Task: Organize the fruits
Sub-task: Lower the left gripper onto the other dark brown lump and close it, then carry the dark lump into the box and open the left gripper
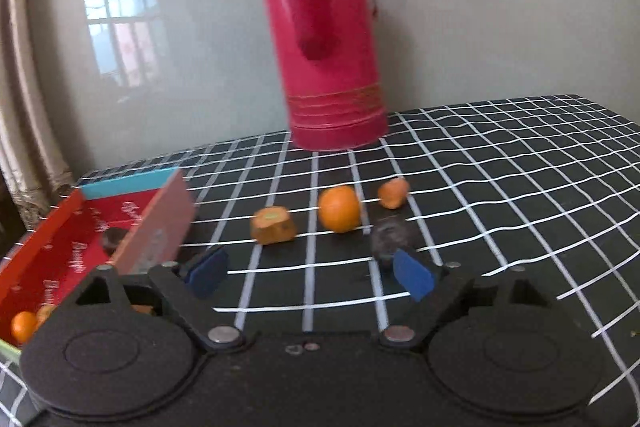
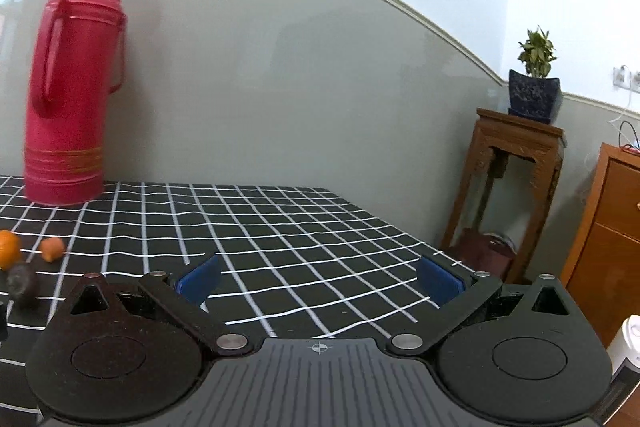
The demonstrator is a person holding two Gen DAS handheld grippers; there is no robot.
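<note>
In the left wrist view, my left gripper is open and empty, low over the checked tablecloth. Ahead of it lie a squarish orange persimmon, a round orange, a small orange fruit and a dark round fruit just beyond the right fingertip. A red box at the left holds a dark fruit and small oranges. My right gripper is open and empty; the orange, small orange fruit and dark fruit are at its far left.
A tall red thermos stands at the back of the table by the wall, also in the right wrist view. The table's right edge drops off toward a wooden plant stand, a wooden cabinet and a white appliance.
</note>
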